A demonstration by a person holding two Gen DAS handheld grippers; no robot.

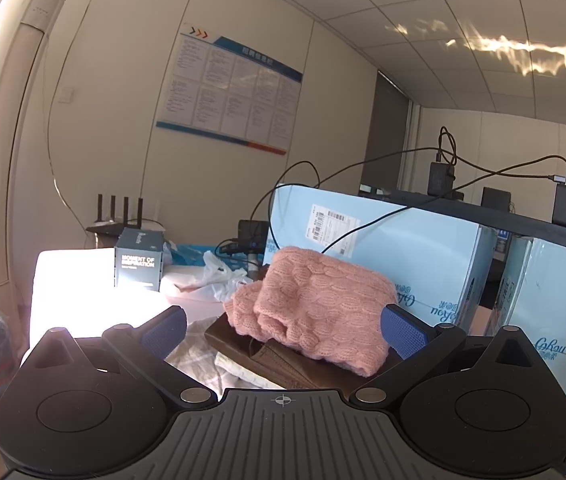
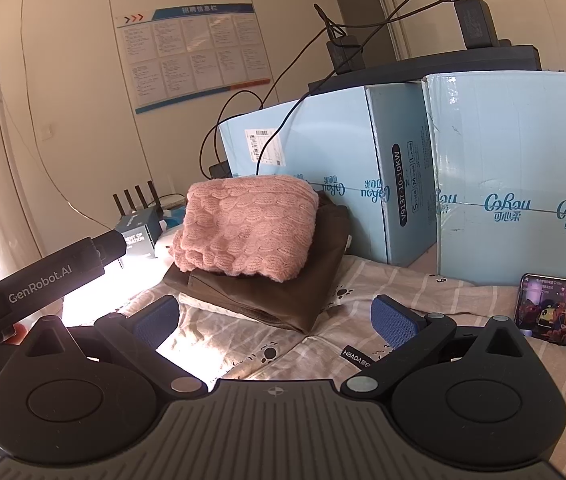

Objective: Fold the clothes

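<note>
Two pale blue cartons (image 2: 463, 168) wall off the far right of the bed (image 2: 383, 292), and I judge they give the folded stack something to sit square against. That stack lies just before them: a brown garment (image 2: 267, 292) at the base with something pale under it, and the pink knitted sweater (image 2: 247, 224) folded on top, likely because it is the lightest and last done. A phone (image 2: 555, 312) leans against the near carton at right, screen lit. My left tongs (image 1: 283, 328) hover close in front of the sweater, fingers wide apart, holding nothing; my right tongs (image 2: 275, 320) hang further back over the striped sheet, equally spread and empty.
</note>
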